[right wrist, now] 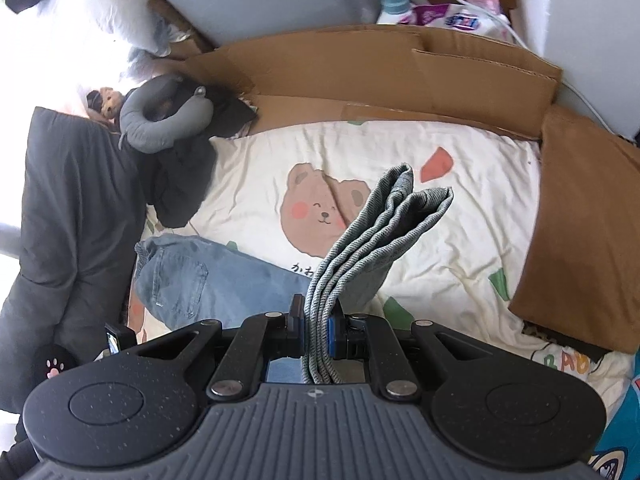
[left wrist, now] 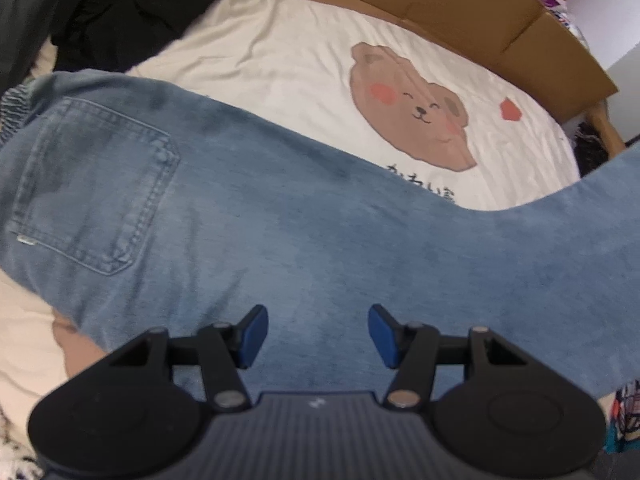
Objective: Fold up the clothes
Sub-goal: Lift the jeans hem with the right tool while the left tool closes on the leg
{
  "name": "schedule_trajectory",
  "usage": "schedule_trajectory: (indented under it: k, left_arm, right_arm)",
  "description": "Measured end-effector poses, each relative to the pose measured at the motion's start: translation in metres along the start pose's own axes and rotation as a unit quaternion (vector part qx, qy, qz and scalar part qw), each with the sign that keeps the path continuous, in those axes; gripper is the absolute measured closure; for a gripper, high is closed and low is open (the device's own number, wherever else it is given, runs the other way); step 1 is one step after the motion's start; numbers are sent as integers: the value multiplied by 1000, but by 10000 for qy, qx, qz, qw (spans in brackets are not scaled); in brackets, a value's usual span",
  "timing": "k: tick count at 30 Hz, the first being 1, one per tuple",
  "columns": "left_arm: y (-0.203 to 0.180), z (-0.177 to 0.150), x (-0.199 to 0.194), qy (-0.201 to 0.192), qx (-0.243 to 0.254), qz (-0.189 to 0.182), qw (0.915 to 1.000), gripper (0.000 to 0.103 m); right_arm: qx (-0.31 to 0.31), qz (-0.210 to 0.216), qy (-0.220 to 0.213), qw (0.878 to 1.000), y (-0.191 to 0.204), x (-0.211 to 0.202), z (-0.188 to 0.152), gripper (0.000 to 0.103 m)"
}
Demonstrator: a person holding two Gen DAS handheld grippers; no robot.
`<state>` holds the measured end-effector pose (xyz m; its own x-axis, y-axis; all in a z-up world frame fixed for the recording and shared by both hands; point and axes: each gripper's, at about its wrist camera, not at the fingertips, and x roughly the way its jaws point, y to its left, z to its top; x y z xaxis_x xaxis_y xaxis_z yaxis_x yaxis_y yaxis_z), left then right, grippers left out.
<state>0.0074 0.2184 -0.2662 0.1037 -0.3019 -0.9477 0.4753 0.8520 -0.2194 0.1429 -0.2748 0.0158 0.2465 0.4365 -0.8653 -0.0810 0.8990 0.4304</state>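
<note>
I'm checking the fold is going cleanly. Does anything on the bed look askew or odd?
Nothing looks damaged or spilled. The jeans lie flat on the bear-print sheet, back pocket up, with the leg ends lifted in the right claw, mid-fold. The left claw is open above the denim. Dark clothes sit heaped at the bed's edge.

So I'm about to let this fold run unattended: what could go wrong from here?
1. The right claw pinches only the leg ends of the jeans; the stacked denim layers could slip or splay.
2. The left claw hangs open above the thigh, pinning nothing, so the jeans might drag across the bear sheet.
</note>
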Motion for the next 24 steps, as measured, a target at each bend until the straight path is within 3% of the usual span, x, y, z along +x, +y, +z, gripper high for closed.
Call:
schedule_trajectory:
  k: [11, 18, 24]
  left_arm:
    - [-15, -23, 33, 277, 117, -811, 9963, 61]
    - [-30, -38, 55, 541, 281, -1272, 9900, 90]
    - [-33, -50, 90, 889, 267, -1388, 9860, 91]
  right_arm:
    - [-348, 216, -91, 9991, 57, -17, 10, 94]
    - [-542, 286, -29, 9981, 88, -16, 17, 94]
    - [-498, 441, -100, 9977, 101, -17, 6, 94]
